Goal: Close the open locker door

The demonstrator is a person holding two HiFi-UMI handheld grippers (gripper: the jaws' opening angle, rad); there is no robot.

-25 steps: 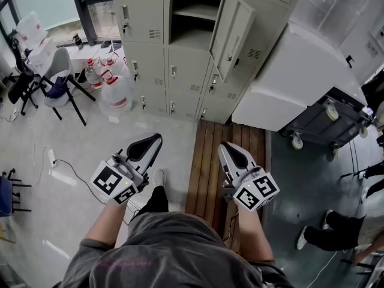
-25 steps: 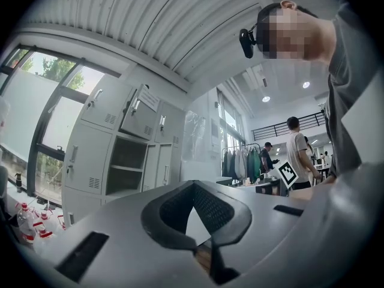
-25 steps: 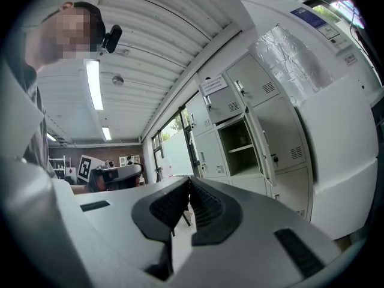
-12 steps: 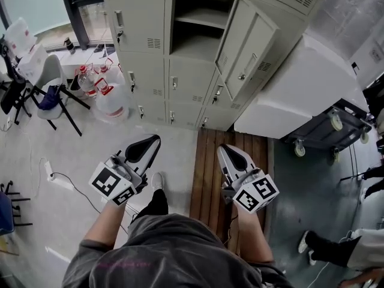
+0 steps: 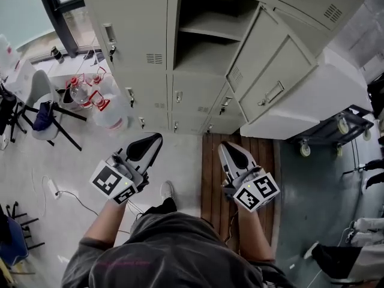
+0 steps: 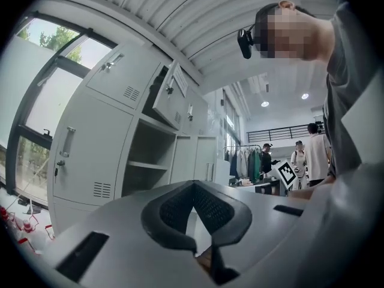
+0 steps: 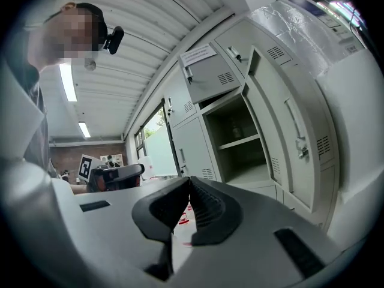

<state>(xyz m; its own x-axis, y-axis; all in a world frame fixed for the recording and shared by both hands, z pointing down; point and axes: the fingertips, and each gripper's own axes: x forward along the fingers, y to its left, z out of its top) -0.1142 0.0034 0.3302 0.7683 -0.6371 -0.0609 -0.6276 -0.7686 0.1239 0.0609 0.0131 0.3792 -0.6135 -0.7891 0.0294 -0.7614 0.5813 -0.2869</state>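
Approach: left tool (image 5: 154, 138) and right tool (image 5: 225, 146) (both closed, empty) face the locker door (image 5: 273, 80); next, probably push it shut.

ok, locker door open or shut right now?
Open. The door swings out at an angle to the right of its compartment, and the shelf inside is in plain view.

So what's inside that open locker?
The open locker shows one shelf and a bare space below it. Above the shelf it is dark and partly out of the picture, so I cannot tell what is there.
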